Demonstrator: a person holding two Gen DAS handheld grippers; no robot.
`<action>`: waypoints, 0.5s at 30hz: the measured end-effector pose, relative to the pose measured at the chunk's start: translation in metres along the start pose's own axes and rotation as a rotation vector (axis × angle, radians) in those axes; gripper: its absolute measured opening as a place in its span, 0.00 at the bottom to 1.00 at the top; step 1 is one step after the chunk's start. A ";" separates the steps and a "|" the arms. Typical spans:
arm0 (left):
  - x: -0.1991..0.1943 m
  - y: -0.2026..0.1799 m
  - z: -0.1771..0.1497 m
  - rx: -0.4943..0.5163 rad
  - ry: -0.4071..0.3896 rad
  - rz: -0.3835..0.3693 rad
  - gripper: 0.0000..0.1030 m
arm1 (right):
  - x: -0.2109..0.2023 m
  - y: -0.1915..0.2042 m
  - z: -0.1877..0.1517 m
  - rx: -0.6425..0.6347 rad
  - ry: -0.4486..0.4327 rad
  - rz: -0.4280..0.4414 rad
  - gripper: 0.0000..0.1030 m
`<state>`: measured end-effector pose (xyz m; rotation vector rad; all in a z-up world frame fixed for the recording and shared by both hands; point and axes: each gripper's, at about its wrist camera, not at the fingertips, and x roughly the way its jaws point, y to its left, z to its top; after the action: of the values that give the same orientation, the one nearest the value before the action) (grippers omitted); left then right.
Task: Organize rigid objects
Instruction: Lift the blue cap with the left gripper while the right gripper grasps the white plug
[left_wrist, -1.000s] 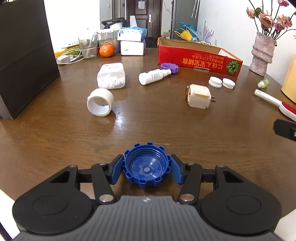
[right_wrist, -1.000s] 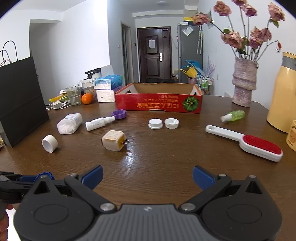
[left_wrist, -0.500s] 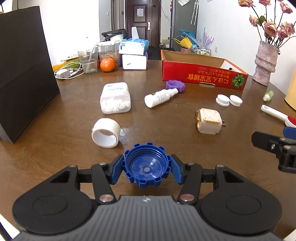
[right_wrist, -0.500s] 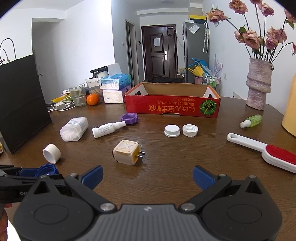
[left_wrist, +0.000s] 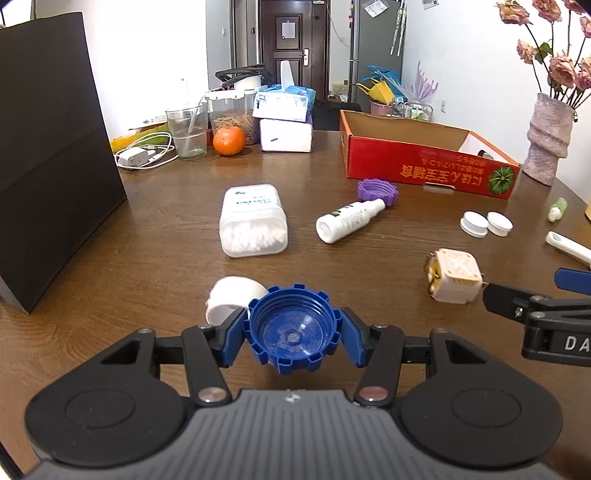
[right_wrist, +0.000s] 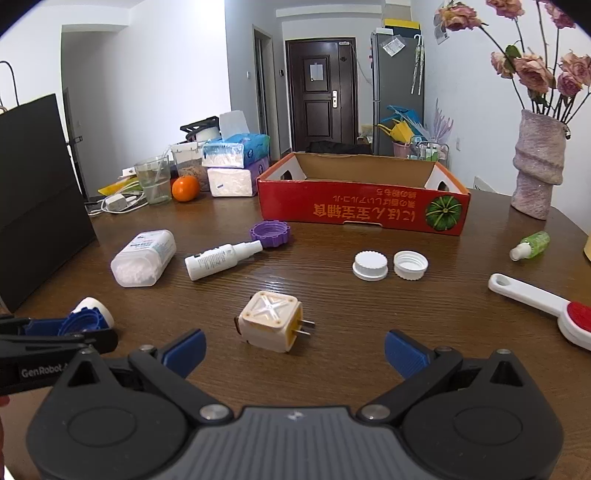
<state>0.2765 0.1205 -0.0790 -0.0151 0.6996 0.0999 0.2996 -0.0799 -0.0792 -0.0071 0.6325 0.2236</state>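
Observation:
My left gripper (left_wrist: 293, 338) is shut on a blue ribbed cap (left_wrist: 291, 328), held above the wooden table (left_wrist: 166, 236) with its hollow side facing the camera. A white ring-shaped cap (left_wrist: 231, 297) lies just behind it, partly hidden. My right gripper (right_wrist: 295, 349) stands open and empty, with a cream plug adapter (right_wrist: 271, 321) on the table just ahead of its fingers. The red cardboard box (right_wrist: 364, 206) sits open at the back. The left gripper with the blue cap (right_wrist: 79, 323) shows at the right wrist view's left edge.
On the table lie a cotton-swab box (left_wrist: 253, 221), a white spray bottle (left_wrist: 347, 219), a purple cap (left_wrist: 376, 190), two white caps (right_wrist: 389, 264), a small green bottle (right_wrist: 530, 245) and a lint brush (right_wrist: 543, 306). A black bag (left_wrist: 48, 155) stands left; a vase (right_wrist: 537, 170) stands right.
Both grippers have moved forward over the table toward the red box. The blue cap stays gripped in the left one; the plug adapter now lies close in front of the right fingers.

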 end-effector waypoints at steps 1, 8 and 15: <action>0.002 0.001 0.001 0.000 -0.003 0.002 0.53 | 0.004 0.002 0.001 -0.002 0.003 0.000 1.00; 0.015 0.010 0.012 -0.005 -0.013 0.008 0.53 | 0.034 0.013 0.005 -0.021 0.037 -0.036 1.00; 0.026 0.014 0.022 -0.008 -0.024 0.006 0.53 | 0.061 0.021 0.008 -0.025 0.043 -0.039 0.99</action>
<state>0.3095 0.1380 -0.0784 -0.0194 0.6749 0.1081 0.3475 -0.0467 -0.1070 -0.0480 0.6714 0.1941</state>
